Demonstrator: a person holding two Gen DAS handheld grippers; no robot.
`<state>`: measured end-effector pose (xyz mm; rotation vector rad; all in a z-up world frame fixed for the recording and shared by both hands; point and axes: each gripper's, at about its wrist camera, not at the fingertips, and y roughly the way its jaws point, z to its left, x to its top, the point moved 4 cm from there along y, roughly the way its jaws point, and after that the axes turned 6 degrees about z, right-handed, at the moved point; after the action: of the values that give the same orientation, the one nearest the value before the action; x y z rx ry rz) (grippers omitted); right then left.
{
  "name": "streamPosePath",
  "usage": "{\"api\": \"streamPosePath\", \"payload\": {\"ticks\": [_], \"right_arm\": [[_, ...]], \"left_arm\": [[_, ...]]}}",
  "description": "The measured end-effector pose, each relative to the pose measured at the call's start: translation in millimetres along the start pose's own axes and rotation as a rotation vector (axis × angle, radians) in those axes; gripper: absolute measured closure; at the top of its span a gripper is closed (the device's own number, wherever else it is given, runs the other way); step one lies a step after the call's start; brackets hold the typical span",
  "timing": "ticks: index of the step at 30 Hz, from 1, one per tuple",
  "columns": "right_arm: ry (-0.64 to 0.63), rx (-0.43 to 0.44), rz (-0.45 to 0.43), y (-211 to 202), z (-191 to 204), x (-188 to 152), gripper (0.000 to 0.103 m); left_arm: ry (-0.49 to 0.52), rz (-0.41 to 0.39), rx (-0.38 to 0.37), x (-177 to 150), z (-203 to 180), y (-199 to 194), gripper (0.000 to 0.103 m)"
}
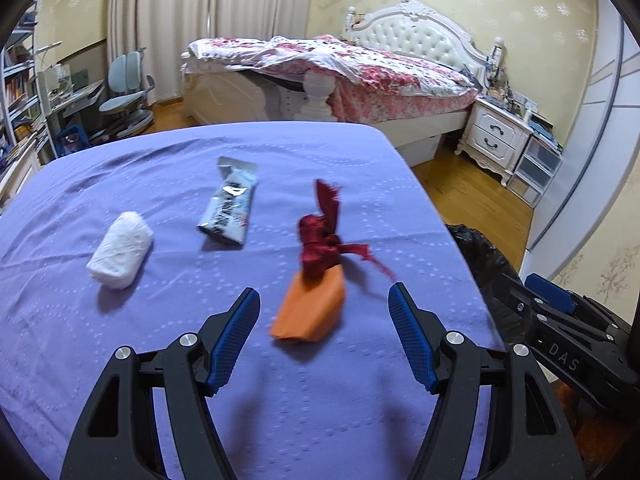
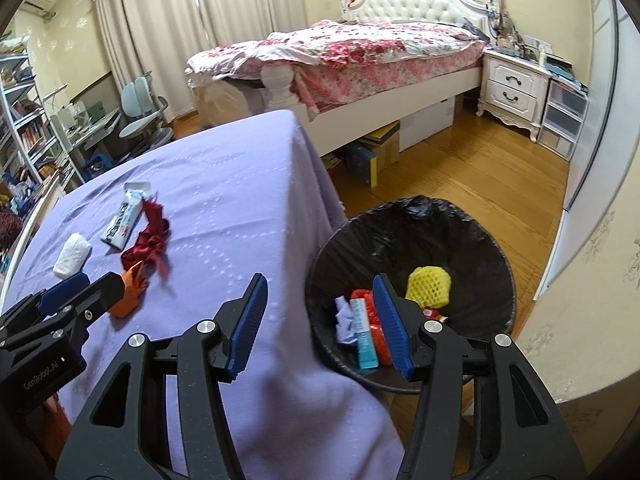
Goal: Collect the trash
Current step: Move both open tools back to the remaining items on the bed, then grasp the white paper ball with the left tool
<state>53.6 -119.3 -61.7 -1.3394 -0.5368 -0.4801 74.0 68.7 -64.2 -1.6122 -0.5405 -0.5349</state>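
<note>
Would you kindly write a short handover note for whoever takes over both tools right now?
Left tool: open, empty, aimed at the orange paper piece tied with dark red ribbon.
Right tool: open, empty, above the black-lined trash bin.
Done: yellow foam net and several wrappers are in the bin.
Left on the purple cloth: the orange piece, the white tissue wad, the silver snack wrapper.

orange wrapper (image 1: 310, 310) blurred (bin (image 1: 480, 256) mostly hidden).
</note>
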Motion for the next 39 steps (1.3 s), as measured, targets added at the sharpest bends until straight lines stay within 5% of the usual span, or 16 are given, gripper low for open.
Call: {"api": "streamPosePath", "payload": {"ticks": [26,39], "right_arm": [[-0.140,0.122,0.071,11.3,116.4,-14.8,0.050],[-0.180,0.094,0.102,33.8,166.1,-15.5,0.048]], "left_arm": [[-0.133,-0.012,0.162,-18.4,121.9,-21.4,0.035],[-0.163,-0.013,0.177,-17.3,149.6,-20.5,0.031]]}}
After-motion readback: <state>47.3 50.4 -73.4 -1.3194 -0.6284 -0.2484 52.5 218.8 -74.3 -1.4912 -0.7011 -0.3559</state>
